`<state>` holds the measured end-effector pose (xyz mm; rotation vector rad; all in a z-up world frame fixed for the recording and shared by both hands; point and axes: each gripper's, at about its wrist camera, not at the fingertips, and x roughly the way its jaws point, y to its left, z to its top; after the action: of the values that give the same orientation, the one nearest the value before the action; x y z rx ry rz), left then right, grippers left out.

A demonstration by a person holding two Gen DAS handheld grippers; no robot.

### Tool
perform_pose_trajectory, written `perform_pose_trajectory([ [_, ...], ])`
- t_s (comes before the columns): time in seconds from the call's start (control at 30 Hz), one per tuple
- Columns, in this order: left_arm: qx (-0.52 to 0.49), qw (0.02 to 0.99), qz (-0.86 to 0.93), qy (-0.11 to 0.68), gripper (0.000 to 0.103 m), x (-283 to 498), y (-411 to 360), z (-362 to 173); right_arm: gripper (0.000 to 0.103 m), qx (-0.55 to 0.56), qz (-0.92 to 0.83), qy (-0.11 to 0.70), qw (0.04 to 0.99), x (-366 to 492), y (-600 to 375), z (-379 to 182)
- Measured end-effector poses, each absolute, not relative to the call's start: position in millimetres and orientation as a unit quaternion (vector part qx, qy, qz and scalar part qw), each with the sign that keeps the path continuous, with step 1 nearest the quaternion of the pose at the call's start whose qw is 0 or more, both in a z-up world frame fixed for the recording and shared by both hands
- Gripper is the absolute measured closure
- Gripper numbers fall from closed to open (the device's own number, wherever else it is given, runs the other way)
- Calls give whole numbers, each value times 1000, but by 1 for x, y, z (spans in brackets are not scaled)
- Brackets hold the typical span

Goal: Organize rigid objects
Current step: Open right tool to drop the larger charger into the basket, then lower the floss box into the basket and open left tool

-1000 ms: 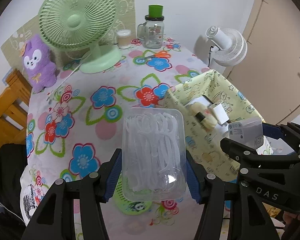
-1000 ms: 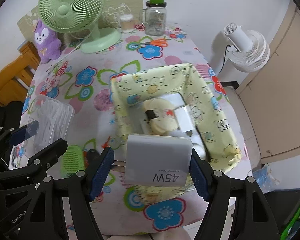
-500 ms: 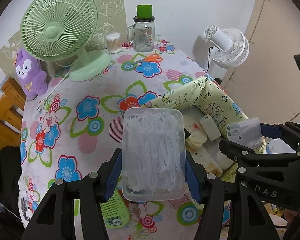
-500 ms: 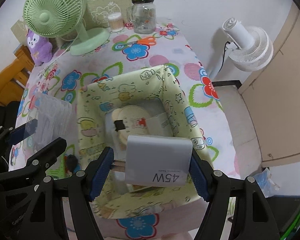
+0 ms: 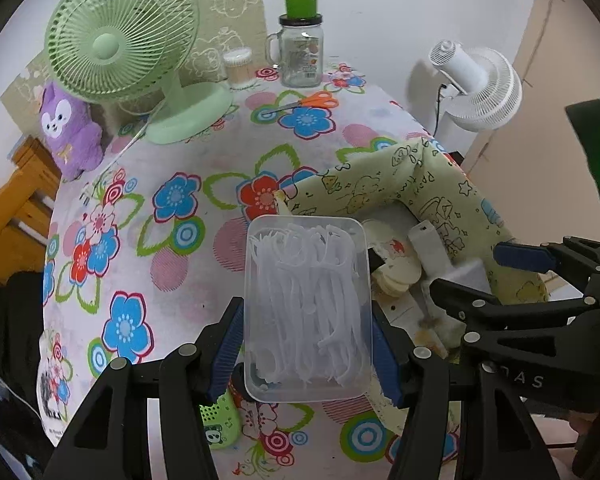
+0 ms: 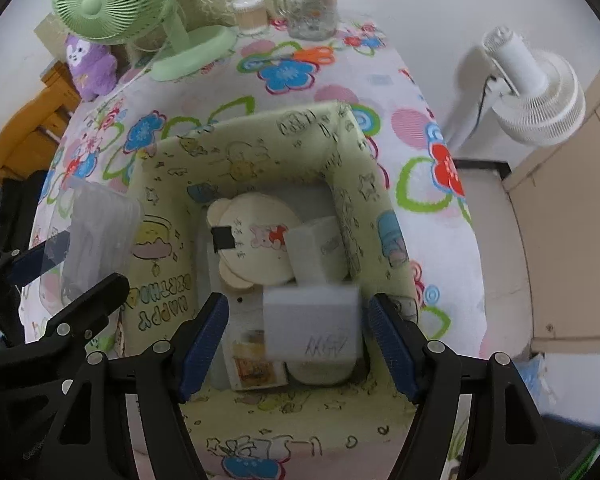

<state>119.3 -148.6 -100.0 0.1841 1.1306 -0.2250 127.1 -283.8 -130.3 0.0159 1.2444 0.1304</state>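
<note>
Because the clear box of floss picks [image 5: 306, 312] must go in whole, the left gripper [image 5: 306, 344] clamps its long sides just beside the fabric bin [image 5: 420, 184]. Over the bin's mouth, the right gripper [image 6: 296, 340] stands open, clear of the blurred white charger [image 6: 312, 324], apparently dropping among the items inside.

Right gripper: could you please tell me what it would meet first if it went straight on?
Probably the blurred white charger just ahead of the right gripper, over the fabric basket; depth is unclear.
</note>
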Motion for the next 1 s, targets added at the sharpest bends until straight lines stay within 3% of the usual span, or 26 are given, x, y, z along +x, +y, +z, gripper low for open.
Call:
perform_pose_trajectory([
  [0.4,84,835,-119,530,42,130,-161,-92,13,11,45,532,845,127,-309,-100],
  [1.0,120,792,-184,570,42,170,-229,-131,12,56,-35,554,830,131,-370,-117],
])
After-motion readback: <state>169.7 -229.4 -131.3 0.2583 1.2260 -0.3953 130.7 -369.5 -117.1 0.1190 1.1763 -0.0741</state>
